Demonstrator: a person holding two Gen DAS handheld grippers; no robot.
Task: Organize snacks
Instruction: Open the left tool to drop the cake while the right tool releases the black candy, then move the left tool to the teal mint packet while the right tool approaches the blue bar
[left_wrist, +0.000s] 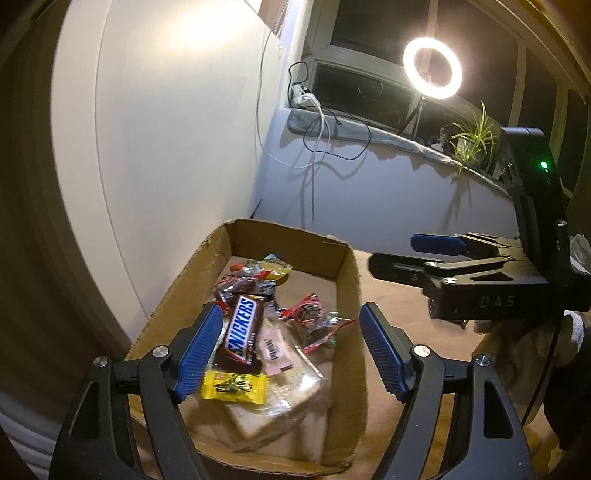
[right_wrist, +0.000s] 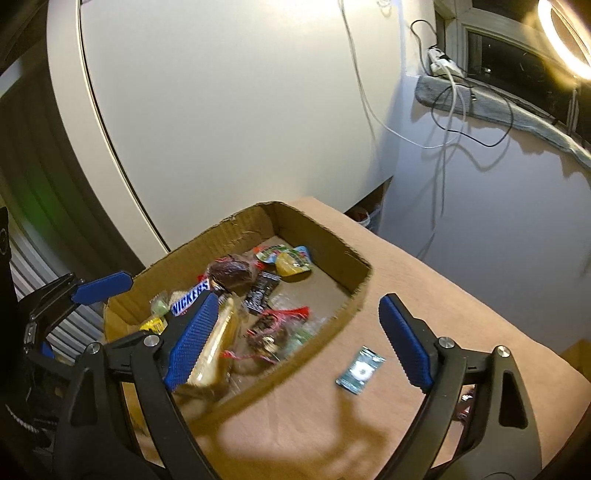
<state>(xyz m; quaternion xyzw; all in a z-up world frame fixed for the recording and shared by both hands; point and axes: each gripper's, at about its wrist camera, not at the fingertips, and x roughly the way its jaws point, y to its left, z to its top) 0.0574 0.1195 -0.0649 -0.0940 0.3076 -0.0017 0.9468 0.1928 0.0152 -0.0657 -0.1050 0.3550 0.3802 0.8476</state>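
An open cardboard box stands on the brown table. It holds a Snickers bar, a yellow packet, a clear-wrapped sandwich and red-wrapped candies. My left gripper hangs open just above the box's near end, nothing between its fingers. My right gripper is open and empty over the box's right wall. A small teal packet lies on the table right of the box, below the right gripper's jaws.
A white panel rises behind the box on the left. A lit ring light, a potted plant and hanging cables line the windowsill at the back. The table stretches to the right of the box.
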